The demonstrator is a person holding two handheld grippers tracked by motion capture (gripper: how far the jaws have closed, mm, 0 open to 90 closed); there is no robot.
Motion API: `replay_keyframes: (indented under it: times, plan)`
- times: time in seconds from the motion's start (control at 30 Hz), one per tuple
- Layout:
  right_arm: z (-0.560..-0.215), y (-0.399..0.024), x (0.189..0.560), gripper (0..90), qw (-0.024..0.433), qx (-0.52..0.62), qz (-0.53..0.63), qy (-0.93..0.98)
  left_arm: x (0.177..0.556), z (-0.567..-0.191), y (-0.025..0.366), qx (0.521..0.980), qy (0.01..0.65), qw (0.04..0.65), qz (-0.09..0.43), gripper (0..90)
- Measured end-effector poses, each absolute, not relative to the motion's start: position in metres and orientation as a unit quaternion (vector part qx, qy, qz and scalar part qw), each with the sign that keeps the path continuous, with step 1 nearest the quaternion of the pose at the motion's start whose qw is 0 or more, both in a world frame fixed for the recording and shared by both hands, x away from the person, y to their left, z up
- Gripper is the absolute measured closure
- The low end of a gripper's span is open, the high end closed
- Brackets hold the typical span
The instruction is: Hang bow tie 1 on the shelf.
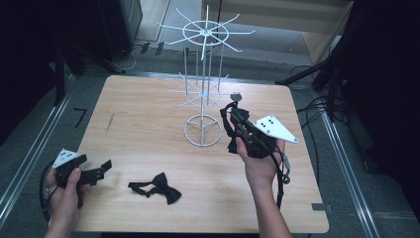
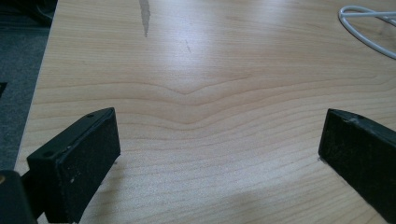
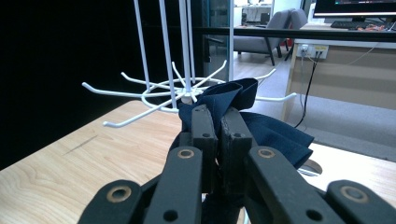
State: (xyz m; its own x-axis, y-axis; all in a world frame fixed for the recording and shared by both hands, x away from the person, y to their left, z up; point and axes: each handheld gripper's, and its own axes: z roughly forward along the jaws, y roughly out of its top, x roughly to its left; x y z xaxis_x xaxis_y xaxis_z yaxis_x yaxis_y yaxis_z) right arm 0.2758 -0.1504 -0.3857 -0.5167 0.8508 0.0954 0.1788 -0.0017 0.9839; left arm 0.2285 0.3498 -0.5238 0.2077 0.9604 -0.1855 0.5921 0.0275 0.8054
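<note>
Right gripper view: navy bow tie [image 3: 243, 109] pinched in right tool [image 3: 218, 122], just short of the white wire rack's [image 3: 187, 88] lower prongs, mid-tabletop toward the far edge. Risk: fabric bunches at the jaws, so the strap may miss a prong and drop. Left tool [image 2: 217, 154] spread, empty, near-left corner. Second bow tie [image 1: 156, 187] lies by near edge.

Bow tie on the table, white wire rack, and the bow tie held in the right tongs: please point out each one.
black bow tie [image 1: 159, 185], high view, on its knot.
white wire rack [image 1: 202, 131], high view, on its base ring.
dark blue bow tie [image 3: 224, 100], right gripper view, on the cloth above the shut tongs.
</note>
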Motion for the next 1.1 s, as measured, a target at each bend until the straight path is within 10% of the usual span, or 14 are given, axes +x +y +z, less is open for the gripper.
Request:
replay_keyframes:
  times: [1.1]
  plan:
    - [-0.412,-0.15,0.305,87.5,0.265,0.438,0.564,0.648,0.229,-0.524,0.35,0.66,0.588,0.41,0.224,0.0]
